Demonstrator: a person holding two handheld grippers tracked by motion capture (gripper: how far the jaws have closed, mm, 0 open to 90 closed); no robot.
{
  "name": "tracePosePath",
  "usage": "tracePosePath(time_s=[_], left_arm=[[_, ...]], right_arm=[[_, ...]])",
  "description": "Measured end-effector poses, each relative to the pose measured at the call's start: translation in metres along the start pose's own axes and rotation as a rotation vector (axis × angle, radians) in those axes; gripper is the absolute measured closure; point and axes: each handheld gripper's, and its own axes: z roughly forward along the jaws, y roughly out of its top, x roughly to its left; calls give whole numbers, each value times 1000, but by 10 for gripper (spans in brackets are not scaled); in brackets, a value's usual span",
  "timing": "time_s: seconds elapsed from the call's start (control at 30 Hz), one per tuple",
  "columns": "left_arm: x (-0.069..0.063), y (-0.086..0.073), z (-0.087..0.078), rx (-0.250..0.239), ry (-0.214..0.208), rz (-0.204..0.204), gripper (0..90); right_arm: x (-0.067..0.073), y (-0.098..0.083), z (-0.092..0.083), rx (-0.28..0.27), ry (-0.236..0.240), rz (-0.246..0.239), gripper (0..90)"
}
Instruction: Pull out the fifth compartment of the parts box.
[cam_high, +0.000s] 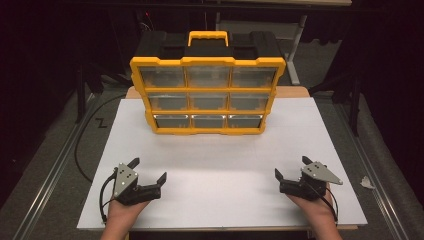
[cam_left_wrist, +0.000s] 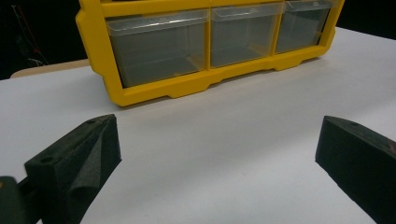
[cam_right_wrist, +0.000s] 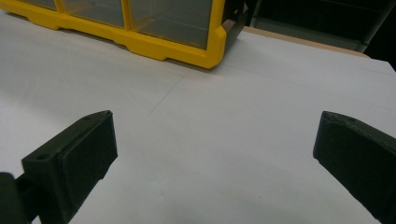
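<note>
high view places the yellow drawer cabinet (cam_high: 207, 89) as the landmark, standing upright at the far middle of the white table (cam_high: 220, 200), with its carry handle (cam_high: 207, 36) on top and nine clear drawers in three rows. to the near left of the cabinet, the left gripper (cam_high: 148, 170) rests low on the table, well apart from the cabinet, jaws spread wide and holding nothing. in the left gripper view, the bottom-left drawer (cam_left_wrist: 156, 46) of the cabinet sits straight ahead beyond bare table surface; it is seated flush in its bay and looks empty, as do its neighbours in that row, though the clear walls make this hard to confirm. along the cabinet front, every drawer seen in the high view is pushed in; none protrudes. to the near right of the cabinet, the right gripper (cam_high: 291, 166) mirrors the left: low on the table, well apart from the cabinet, jaws released, nothing between them. in the right gripper view, the cabinet's bottom-right corner (cam_right_wrist: 212, 58) lies ahead and to the left. judgement: work on the cabinet has not begun. no drawer has been contacted or opened; the whole approach, grasp and pull sequence is left to do.
</note>
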Motion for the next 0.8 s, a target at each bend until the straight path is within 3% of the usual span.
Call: tracePosePath(time_s=[0.37, 0.8], left_arm=[[0, 0, 1, -4, -6, -3, 8], [0, 0, 1, -10, -9, -3, 7]], right_arm=[[6, 7, 17, -23, 6, -35, 7], [10, 18, 45, -37, 13, -23, 7]])
